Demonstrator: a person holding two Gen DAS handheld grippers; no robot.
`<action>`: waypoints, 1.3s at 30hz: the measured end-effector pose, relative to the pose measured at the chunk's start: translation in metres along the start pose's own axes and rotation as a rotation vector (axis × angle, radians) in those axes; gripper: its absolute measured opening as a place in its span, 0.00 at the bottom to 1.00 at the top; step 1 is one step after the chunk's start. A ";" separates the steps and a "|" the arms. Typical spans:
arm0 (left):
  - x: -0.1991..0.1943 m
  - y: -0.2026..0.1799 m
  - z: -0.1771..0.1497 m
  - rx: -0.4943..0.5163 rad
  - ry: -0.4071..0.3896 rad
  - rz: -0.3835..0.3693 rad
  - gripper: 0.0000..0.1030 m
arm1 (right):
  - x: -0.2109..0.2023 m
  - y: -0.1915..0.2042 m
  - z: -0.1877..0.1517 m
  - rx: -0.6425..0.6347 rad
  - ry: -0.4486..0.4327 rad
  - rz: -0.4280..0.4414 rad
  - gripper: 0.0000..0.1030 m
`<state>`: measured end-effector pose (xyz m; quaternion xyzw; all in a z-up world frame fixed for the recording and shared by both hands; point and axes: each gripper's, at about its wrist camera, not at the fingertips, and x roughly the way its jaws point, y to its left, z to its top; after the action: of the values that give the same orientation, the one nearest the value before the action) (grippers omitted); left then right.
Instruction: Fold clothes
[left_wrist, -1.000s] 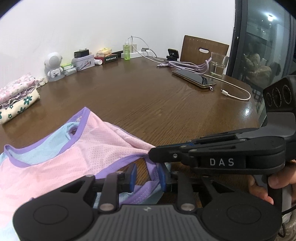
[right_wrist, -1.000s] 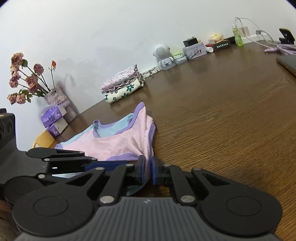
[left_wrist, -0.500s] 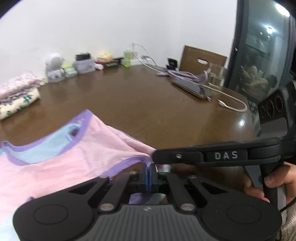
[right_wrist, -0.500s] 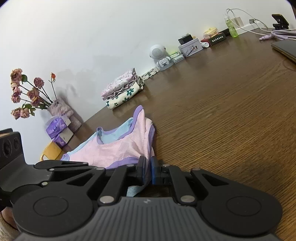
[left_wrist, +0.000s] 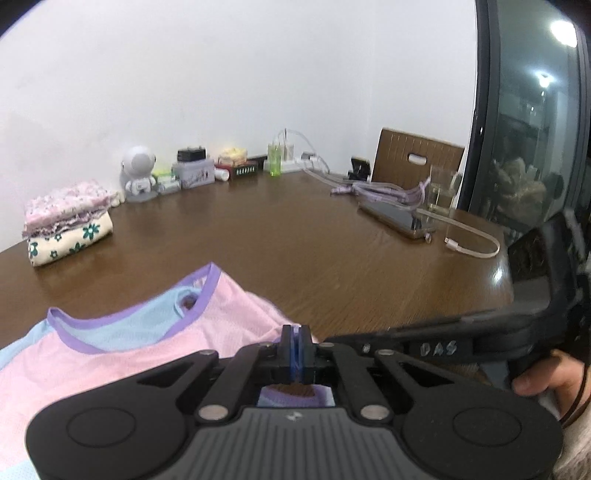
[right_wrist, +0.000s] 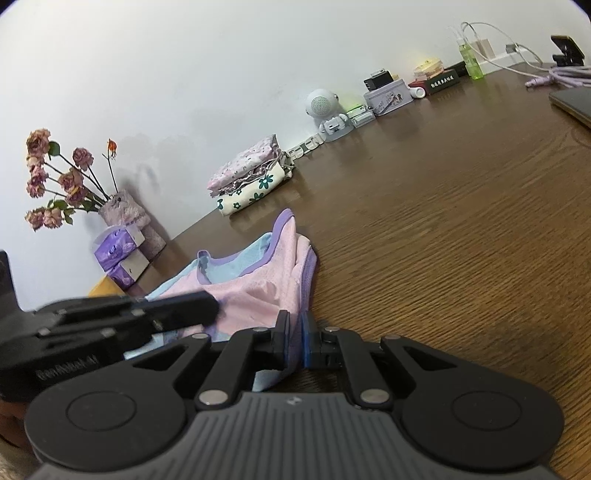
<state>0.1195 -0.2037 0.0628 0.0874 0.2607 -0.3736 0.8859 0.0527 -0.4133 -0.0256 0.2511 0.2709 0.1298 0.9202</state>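
A: Both tongs are down at the near edge of the wooden table (left_wrist: 295, 236). The left gripper (left_wrist: 295, 338) has its blue pads pressed flat together, purple trim of the pink top (left_wrist: 147, 343) showing just behind them, so it looks pinched on the hem.

B: And the right gripper (right_wrist: 294, 332) is clamped on a fold of that same top (right_wrist: 258, 291), pink mesh squeezed between the pads. The garment lies bunched on the table, neckline facing the wall.

A: Nothing between it and the folded stack (left_wrist: 66, 225) near the wall. Astronaut figure (left_wrist: 138, 173) and a tin (left_wrist: 194, 175) sit beside that.

B: Off to the right there's a phone (left_wrist: 397, 218), a loose cable (left_wrist: 472, 247), a drinking glass (left_wrist: 441, 190). From the right camera, a vase of dried roses (right_wrist: 122, 214) and tissue packs (right_wrist: 118, 254).

A: A hand (left_wrist: 546, 380) grips the right handle.
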 end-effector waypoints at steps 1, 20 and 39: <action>-0.001 0.001 0.001 -0.006 -0.002 -0.007 0.00 | 0.000 0.001 0.000 -0.007 -0.001 -0.005 0.07; 0.028 0.052 -0.005 -0.439 0.130 -0.194 0.02 | -0.001 0.006 -0.002 -0.036 0.001 -0.009 0.07; 0.016 0.010 0.000 -0.118 0.028 -0.075 0.02 | -0.011 0.003 -0.002 -0.009 -0.060 -0.026 0.09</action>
<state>0.1355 -0.2067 0.0544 0.0303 0.2977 -0.3893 0.8712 0.0420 -0.4140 -0.0204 0.2471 0.2457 0.1113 0.9307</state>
